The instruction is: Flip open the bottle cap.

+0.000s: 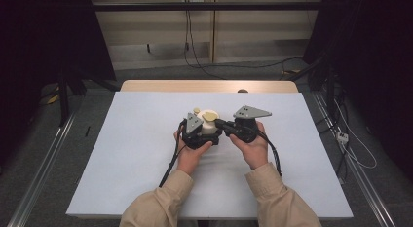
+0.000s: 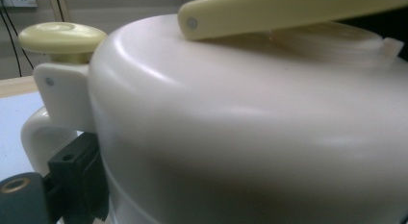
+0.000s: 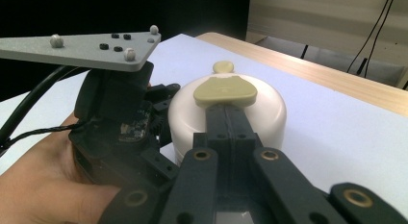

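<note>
A squat cream plastic container (image 1: 209, 123) with a yellowish lid flap (image 3: 224, 91) and a knob (image 2: 61, 37) above its side handle sits on the white table (image 1: 122, 154) near the middle; it looks light, rigid and smooth, so likely slippery on the body and best taken by the handle or flap. The right gripper (image 3: 226, 119), jaws closed together, reaches from the right to the flap's near edge, apparently pinching it. The left gripper (image 1: 197, 132) presses against the container's left side at the handle, and I cannot tell how wide its jaws stand.
</note>
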`<move>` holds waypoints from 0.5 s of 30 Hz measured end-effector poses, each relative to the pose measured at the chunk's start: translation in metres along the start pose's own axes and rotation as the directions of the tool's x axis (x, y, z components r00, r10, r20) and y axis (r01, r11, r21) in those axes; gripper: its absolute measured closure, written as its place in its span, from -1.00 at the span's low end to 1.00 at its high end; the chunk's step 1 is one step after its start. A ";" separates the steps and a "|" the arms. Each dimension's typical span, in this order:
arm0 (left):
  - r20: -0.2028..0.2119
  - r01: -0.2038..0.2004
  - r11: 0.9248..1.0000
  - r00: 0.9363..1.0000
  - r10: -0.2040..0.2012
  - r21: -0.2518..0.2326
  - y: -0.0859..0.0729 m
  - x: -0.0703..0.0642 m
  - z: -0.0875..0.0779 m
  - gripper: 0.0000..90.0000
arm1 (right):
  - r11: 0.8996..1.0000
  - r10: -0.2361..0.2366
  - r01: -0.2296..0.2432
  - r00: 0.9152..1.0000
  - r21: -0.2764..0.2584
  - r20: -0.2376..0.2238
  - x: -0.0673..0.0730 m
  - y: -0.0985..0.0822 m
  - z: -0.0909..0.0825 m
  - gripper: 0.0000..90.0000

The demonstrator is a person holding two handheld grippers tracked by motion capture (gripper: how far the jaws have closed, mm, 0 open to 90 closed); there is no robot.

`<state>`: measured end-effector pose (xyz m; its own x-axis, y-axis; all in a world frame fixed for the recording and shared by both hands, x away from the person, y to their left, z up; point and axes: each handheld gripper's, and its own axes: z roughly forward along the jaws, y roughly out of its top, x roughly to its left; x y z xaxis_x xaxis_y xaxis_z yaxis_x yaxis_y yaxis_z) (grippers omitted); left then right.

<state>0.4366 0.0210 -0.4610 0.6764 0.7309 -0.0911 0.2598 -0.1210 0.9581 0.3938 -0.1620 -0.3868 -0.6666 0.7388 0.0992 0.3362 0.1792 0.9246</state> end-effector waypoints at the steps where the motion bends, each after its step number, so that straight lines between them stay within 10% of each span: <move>1: 0.000 -0.001 1.000 1.000 0.001 0.000 0.000 0.000 0.000 -0.87 | 1.000 0.000 0.000 1.000 0.000 0.000 0.000 0.000 0.000 1.00; 15: -0.001 0.000 1.000 1.000 0.000 0.002 0.000 0.000 0.000 -0.87 | 1.000 0.007 -0.007 1.000 -0.013 -0.010 0.000 0.003 0.003 1.00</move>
<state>0.4366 0.0210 -0.4610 0.6758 0.7314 -0.0908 0.2609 -0.1222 0.9576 0.3967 -0.1593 -0.3854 -0.6708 0.7336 0.1090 0.3321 0.1656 0.9286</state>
